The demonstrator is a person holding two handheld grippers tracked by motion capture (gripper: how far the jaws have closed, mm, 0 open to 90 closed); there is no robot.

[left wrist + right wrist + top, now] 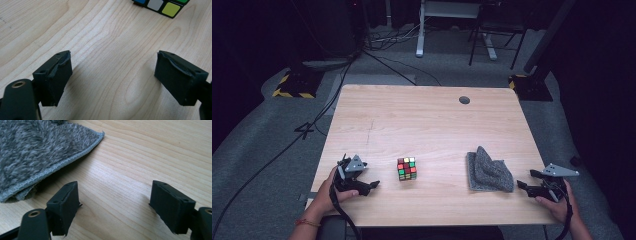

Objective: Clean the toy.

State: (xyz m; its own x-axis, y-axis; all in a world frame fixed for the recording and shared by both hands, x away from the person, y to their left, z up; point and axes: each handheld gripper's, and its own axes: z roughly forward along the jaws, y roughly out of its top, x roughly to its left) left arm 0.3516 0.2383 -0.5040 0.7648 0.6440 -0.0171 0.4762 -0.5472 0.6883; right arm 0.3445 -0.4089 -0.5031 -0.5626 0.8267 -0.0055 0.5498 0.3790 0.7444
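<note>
A scrambled puzzle cube (407,168) rests on the wooden table (422,115), left of centre near the front. My left gripper (371,176) lies a short way to its left, pointing at it, jaws open with bare wood between them. In the left gripper view the open gripper (113,56) faces the cube's lower edge (162,5) at the top. A crumpled grey cloth (488,171) lies front right. My right gripper (525,178) sits just right of it, open and holding nothing. The right gripper view has the gripper (115,185) beside the cloth's hemmed edge (37,147).
A round grey grommet (464,100) is set into the table near its far right edge. Beyond the table are floor cables (312,125), a stand base with yellow-black stripes (292,87) and white desk legs (419,30).
</note>
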